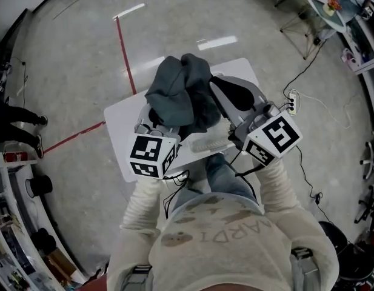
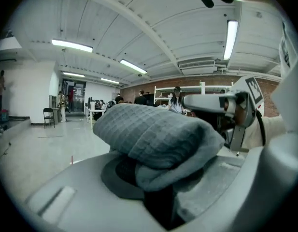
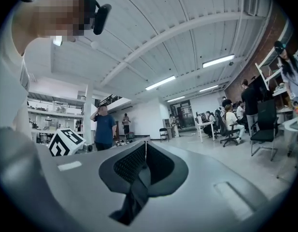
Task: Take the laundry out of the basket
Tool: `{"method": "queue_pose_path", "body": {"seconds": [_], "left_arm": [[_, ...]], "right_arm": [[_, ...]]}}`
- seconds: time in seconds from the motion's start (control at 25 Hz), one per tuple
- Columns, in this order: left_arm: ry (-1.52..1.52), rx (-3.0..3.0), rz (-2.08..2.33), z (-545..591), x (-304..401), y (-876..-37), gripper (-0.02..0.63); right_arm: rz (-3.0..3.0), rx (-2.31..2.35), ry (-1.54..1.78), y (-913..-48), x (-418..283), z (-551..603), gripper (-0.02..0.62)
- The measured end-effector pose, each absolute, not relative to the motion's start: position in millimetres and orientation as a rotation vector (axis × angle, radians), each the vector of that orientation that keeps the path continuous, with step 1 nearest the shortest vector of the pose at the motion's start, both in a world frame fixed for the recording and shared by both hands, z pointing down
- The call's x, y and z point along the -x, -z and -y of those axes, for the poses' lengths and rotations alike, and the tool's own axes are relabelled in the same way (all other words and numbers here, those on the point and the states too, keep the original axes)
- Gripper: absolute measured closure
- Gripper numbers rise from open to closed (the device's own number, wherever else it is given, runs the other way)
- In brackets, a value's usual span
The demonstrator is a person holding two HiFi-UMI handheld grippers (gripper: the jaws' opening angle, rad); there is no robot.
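A dark grey-blue waffle cloth [image 1: 177, 93] hangs bunched over my left gripper [image 1: 153, 125], high above the white table [image 1: 120, 123]. In the left gripper view the cloth [image 2: 153, 137] lies folded across the jaws, and my left gripper [image 2: 156, 178] is shut on it. My right gripper [image 1: 220, 86] is raised beside the cloth on its right, and its jaws meet with nothing between them. The right gripper view shows that gripper [image 3: 145, 146] pointing up into the room. A white slotted basket rim [image 1: 208, 144] peeks out below the two grippers.
A red tape line [image 1: 125, 56] runs over the grey floor past the table. A power strip with cables [image 1: 292, 102] lies on the floor at the right. A person's legs [image 1: 20, 117] show at the far left. Chairs and racks stand at the top right.
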State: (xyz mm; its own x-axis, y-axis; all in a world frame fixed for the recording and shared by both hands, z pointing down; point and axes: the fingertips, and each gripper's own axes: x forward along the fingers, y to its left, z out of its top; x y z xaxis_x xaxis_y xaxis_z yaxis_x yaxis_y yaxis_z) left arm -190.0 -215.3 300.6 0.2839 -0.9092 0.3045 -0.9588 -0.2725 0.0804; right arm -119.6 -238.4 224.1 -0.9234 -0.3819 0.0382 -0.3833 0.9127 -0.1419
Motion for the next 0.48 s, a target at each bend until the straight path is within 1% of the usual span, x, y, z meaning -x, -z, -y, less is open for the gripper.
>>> {"method": "queue_pose_path", "body": {"seconds": [0.28, 0.48], "left_arm": [[-0.1, -2.346, 1.874, 170.8, 209.3, -228.1, 0.508], [-0.027, -2.335, 1.968, 135.7, 224.0, -199.6, 0.508]], "right_arm": [[3.091, -0.549, -0.195, -208.2, 129.2, 197.4, 0.56], [3.105, -0.5, -0.18, -203.8, 143.2, 167.2, 0.561]]}}
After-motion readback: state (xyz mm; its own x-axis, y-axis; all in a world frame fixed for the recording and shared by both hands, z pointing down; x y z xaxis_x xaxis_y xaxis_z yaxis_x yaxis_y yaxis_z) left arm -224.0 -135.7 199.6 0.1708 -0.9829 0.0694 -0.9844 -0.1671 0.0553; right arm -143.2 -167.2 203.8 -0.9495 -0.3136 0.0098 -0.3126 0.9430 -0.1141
